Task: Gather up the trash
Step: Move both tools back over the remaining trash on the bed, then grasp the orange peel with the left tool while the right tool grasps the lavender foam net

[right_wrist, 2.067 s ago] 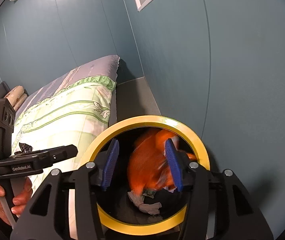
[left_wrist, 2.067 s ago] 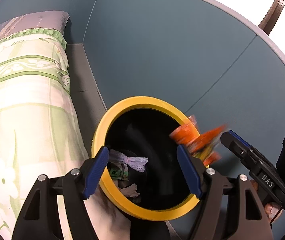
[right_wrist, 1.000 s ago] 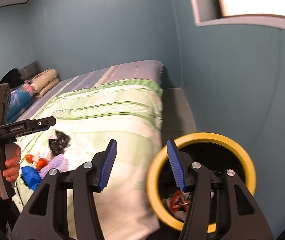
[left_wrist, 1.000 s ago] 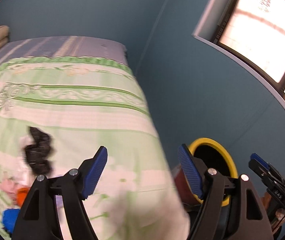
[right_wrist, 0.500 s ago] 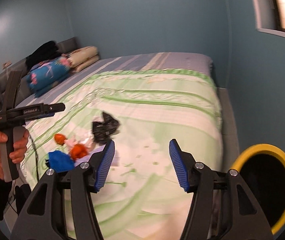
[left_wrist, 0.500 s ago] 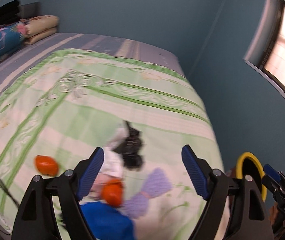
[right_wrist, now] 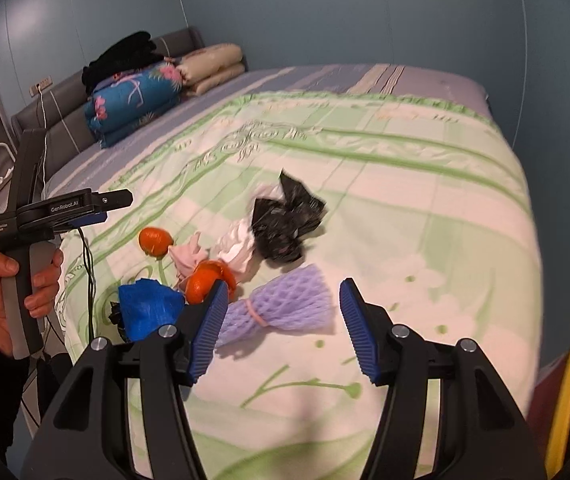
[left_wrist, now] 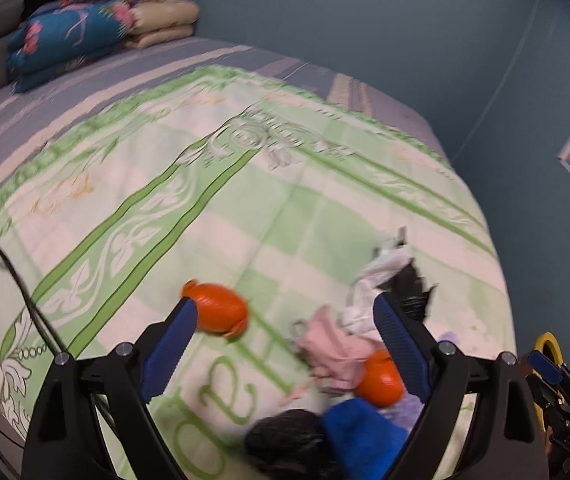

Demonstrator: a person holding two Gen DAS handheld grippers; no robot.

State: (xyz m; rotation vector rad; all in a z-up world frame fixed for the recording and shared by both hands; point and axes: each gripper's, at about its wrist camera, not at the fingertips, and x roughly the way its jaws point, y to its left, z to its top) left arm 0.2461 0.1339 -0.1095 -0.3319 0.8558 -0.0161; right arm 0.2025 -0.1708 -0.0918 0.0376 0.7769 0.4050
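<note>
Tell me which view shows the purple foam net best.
Right wrist: the net lies whole and sharp between the open right claw fingers. Left wrist shows only a blurred purple sliver behind a finger.

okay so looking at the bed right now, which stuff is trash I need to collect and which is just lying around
For the job: purple foam net, black bag, two orange peels, blue wad, pink scrap, white tissue, yellow-rimmed bin.

Just lying about: folded blue floral quilt, beige bedding, black clothes.
</note>
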